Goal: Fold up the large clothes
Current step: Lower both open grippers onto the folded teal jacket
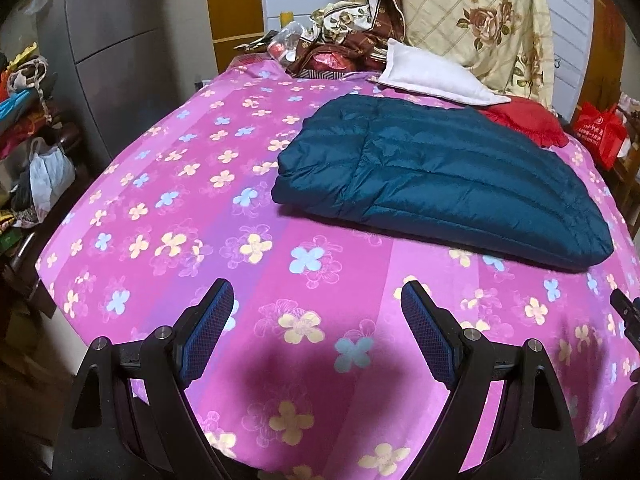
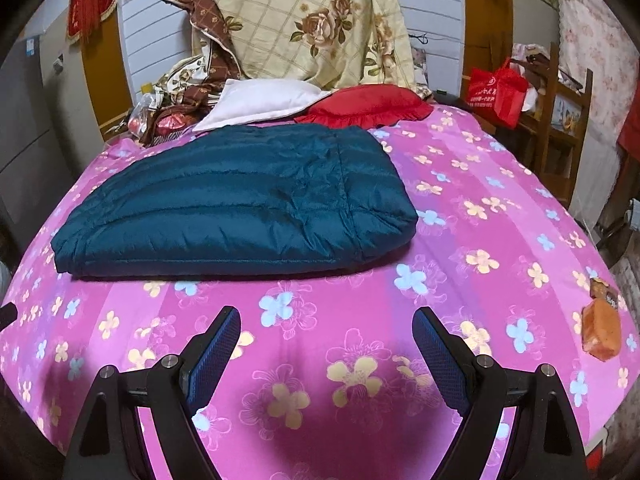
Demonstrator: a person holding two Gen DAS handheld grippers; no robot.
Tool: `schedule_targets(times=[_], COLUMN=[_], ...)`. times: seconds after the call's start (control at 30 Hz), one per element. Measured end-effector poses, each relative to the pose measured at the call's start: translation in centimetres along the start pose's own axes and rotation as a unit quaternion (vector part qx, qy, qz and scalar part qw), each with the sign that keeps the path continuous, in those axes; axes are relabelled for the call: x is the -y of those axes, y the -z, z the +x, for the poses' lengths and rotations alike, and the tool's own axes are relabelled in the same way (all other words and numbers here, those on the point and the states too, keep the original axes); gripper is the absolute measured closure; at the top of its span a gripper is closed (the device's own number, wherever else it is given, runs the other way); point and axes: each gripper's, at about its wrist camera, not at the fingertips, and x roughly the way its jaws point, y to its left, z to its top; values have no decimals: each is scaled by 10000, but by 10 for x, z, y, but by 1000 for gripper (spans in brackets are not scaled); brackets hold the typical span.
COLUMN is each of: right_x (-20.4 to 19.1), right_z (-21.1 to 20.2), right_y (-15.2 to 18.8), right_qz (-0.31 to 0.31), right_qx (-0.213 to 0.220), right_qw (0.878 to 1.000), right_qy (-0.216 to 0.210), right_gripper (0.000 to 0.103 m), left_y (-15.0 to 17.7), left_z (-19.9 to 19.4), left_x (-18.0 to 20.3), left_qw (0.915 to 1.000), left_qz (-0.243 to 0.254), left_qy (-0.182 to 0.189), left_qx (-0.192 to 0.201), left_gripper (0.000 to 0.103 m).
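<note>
A dark teal quilted down jacket (image 1: pixel 436 178) lies folded flat on the pink flowered bed sheet (image 1: pixel 192 200). In the right wrist view the jacket (image 2: pixel 236 204) sits at centre left on the sheet (image 2: pixel 480 216). My left gripper (image 1: pixel 317 296) is open and empty, held above the sheet in front of and to the left of the jacket. My right gripper (image 2: pixel 327 322) is open and empty, above the sheet in front of the jacket's near edge. Neither gripper touches the jacket.
A white pillow (image 2: pixel 260 104), a red pillow (image 2: pixel 368 106) and a floral quilt pile (image 2: pixel 312 24) lie at the bed's head. An orange packet (image 2: pixel 602 330) lies at the bed's right edge. A red bag (image 2: pixel 498 92) and wooden shelf stand right; clutter (image 1: pixel 28 140) stands left.
</note>
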Motion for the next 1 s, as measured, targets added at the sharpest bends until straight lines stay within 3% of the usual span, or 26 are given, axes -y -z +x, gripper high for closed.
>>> schedule_targets(times=[0.33, 0.73, 0.87, 1.0], right_x=[8, 9, 19, 42], right_z=[13, 18, 18, 31], right_y=[0, 0, -15, -45], right_qz=[56, 72, 132, 385], right_qx=[-2, -63, 22, 6], right_qw=[10000, 9998, 9997, 9990], right_qy=[-70, -194, -185, -232], right_gripper=[22, 24, 24, 24], left_y=[-4, -7, -27, -67], left_z=[13, 19, 27, 50], left_x=[6, 2, -14, -39], left_qw=[9999, 9998, 9988, 9957], left_qz=[82, 12, -134, -483], left_qy=[-48, 142, 394, 699], left_qx=[-77, -168, -245, -355], left_gripper=[17, 17, 17, 17])
